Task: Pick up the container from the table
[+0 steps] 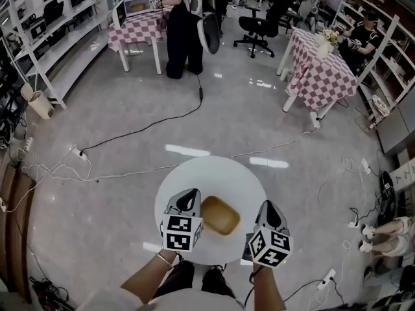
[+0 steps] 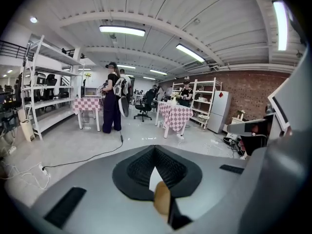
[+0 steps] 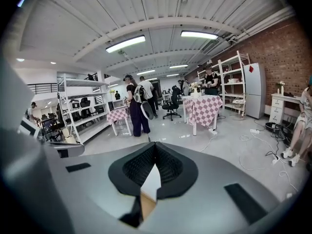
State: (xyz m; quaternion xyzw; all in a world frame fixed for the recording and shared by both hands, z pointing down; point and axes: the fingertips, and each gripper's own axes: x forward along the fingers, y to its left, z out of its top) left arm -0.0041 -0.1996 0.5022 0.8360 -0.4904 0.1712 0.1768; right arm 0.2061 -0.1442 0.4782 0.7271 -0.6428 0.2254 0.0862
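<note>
Gripper views: jaws shut; hd: whole container (image 1: 220, 215).

No word, number, brand name or sign could be read in any of the three views. The only printed marks were black-and-white square patterns on the left gripper's white marker cube (image 1: 181, 232) and on the right gripper's white marker cube (image 1: 270, 247). These were blocks, not letters or digits. Anything printed on the goods on the distant white metal shelves (image 1: 48, 28) was too small to make out.
</note>
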